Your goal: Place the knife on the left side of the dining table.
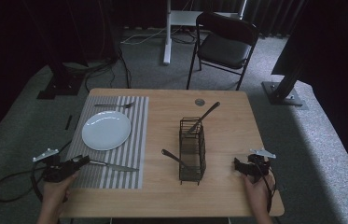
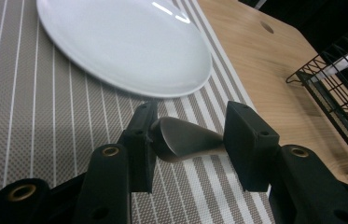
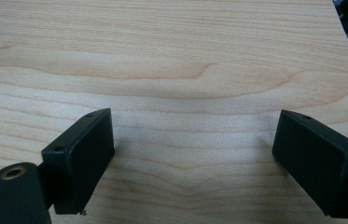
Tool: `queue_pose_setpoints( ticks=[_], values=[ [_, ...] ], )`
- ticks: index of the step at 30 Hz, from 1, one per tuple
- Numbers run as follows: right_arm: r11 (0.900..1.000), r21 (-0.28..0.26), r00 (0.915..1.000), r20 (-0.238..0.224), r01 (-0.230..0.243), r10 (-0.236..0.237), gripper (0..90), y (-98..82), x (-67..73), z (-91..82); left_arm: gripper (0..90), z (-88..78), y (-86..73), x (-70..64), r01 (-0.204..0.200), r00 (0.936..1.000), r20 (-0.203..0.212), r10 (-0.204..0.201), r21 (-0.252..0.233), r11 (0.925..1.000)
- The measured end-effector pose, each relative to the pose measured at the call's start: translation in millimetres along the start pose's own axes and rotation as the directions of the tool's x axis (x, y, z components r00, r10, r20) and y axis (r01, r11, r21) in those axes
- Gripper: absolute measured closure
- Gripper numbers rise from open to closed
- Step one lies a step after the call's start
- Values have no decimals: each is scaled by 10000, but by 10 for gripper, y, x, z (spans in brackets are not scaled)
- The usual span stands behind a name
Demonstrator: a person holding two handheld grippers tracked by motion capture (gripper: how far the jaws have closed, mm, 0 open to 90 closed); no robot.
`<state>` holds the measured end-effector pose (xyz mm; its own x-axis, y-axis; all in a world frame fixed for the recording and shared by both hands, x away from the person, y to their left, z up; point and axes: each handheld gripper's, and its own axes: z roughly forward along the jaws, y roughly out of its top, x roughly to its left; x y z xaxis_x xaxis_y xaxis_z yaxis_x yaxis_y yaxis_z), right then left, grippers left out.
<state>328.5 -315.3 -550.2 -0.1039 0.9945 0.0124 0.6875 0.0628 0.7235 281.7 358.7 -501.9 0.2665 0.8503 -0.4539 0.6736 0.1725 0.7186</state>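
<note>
a wooden table (image 1: 227,196) was seen from above, with a striped placemat (image 1: 134,140) laid along its left side. a white plate (image 1: 106,130) was set on the mat, and a fork (image 1: 115,106) was laid beyond it, near the mat's far edge. a knife (image 1: 115,166) was laid across the mat's near part, its blade pointed toward the middle of the table and its handle toward the left edge.

the left gripper (image 1: 81,161) was held at the near left corner of the table by the person's left hand (image 1: 59,184). in the left gripper view its two black jaws were shown closed onto the knife handle (image 2: 188,143), which was pinched between the pads just above the mat, with the plate (image 2: 129,42) close beyond.

a black wire caddy (image 1: 192,149) was stood near the middle of the table. one utensil (image 1: 204,116) was leaned out of its far end, and another dark-handled utensil (image 1: 174,157) was angled out of its left side; what kind they were could not be told.

the right gripper (image 1: 238,166) was held near the right edge, toward the near right corner, by the right hand (image 1: 258,193). in the right gripper view its jaws were seen spread wide apart over bare wood (image 3: 171,70), with nothing between them.
</note>
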Motion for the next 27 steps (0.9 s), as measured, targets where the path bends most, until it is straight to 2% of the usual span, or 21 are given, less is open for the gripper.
queue_pose_setpoints(
  ticks=[3, 6, 11, 15, 18, 19, 21, 23, 27],
  values=[
    [10000, 3, 10000, -2, -4, 4, 121, 0, 0, 0, 519, 16, -41, 42, 25, 9998, -176, -23, 129, 9999],
    [10000, 3, 10000, -2, -4, 4, 121, 0, 0, 0, 512, 28, -73, 81, 105, 9998, -181, -102, 184, 9998],
    [10000, 3, 10000, -2, -5, 5, 121, 0, 0, 0, 506, 58, -121, 159, 428, 9989, -182, -422, 334, 9985],
    [10000, 3, 10000, -2, -6, 6, 121, 0, 0, 0, 481, 87, -175, 193, 362, 9976, -610, -326, 602, 9975],
    [10000, 2, 10000, -2, -5, 5, 121, 0, 0, 0, 475, 99, -210, 220, 473, 9968, -676, -429, 650, 9968],
    [10000, 2, 10000, -2, -4, 4, 121, 0, 0, 0, 477, 104, -213, 217, 404, 9950, -938, -339, 685, 9968],
    [10000, 3, 10000, -4, -6, 6, 121, 0, 0, 0, 490, 126, -216, 206, 215, 9867, -1623, -75, 846, 9962],
    [10000, -3, 10000, -5, 1, -1, 123, 0, 0, 0, 490, 123, -213, 218, 309, 9897, -1418, -213, 657, 9974],
    [10000, -9, 10000, -4, 7, -7, 124, 0, 0, 0, 479, 104, -206, 173, -91, 9828, -1835, 219, 701, 9975]
  ],
)
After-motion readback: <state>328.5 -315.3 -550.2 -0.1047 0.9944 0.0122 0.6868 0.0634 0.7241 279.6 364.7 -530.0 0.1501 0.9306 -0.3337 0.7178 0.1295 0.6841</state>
